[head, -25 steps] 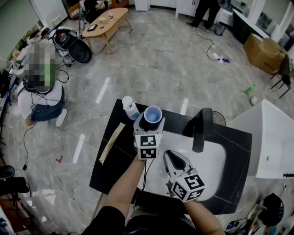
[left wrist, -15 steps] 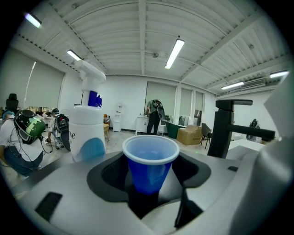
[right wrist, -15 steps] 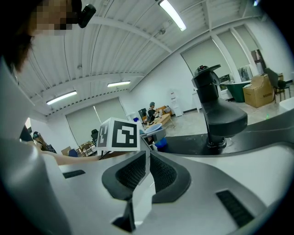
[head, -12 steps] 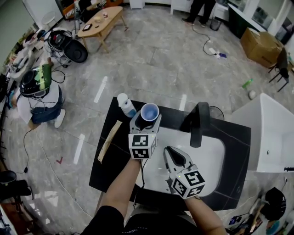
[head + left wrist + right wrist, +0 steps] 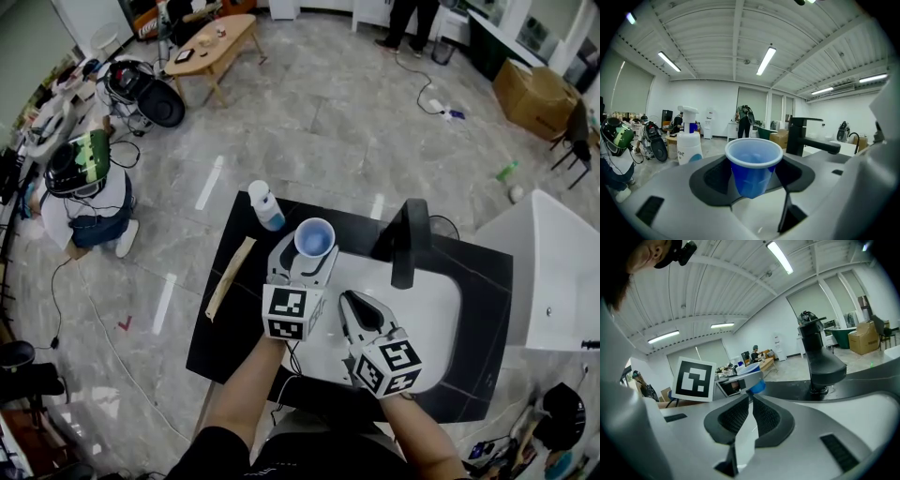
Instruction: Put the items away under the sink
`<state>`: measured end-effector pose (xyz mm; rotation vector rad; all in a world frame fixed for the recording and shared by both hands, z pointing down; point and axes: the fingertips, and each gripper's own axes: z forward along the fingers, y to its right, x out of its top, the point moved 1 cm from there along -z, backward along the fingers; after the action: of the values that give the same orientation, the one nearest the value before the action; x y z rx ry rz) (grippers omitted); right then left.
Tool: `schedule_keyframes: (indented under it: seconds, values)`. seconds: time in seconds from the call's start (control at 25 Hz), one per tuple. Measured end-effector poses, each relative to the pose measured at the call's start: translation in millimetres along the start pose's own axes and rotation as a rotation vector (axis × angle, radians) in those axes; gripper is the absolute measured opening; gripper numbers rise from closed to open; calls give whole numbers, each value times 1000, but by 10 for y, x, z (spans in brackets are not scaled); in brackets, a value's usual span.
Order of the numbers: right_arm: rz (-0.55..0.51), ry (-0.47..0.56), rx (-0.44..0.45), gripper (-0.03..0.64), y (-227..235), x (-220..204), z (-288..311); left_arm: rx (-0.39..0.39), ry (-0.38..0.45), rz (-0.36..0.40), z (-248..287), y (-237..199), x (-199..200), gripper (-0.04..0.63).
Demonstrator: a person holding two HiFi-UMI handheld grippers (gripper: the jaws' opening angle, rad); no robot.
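A blue plastic cup (image 5: 314, 237) stands upright between the jaws of my left gripper (image 5: 307, 252), which is shut on it after its jaws have just been closing. In the left gripper view the blue cup (image 5: 753, 166) hangs clear above the white sink, with the left gripper (image 5: 753, 174) clamped on its sides. My right gripper (image 5: 355, 304) hovers over the sink basin (image 5: 433, 330) just right of the left one. It is shut and holds nothing, and the right gripper (image 5: 751, 400) shows only a sliver between its pads.
A white pump bottle (image 5: 265, 206) stands at the far left corner of the black countertop (image 5: 230, 323). A wooden strip (image 5: 231, 277) lies along its left edge. The black faucet (image 5: 410, 242) rises behind the sink. A person (image 5: 89, 187) sits on the floor to the left.
My left gripper has risen with the blue cup and drawn back toward me, away from the pump bottle. The right gripper has stayed where it was.
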<state>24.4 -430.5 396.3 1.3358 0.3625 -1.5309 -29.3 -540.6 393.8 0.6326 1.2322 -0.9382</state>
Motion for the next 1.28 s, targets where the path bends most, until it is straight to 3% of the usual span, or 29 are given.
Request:
schedule_keyframes:
  seconds: [0.32,0.92,1.28]
  values:
    - [-23,32,-37,40,-151,8,-217,-64,-48,-12,-514,221,17,295]
    - [-49,119,-103,38,-534,-133,-975,-133,-29,8,-1524,704,0,295]
    - [-53,126,-78,38,-960,-644,-1728,-155,-43,9,-2308,1291,-305,295]
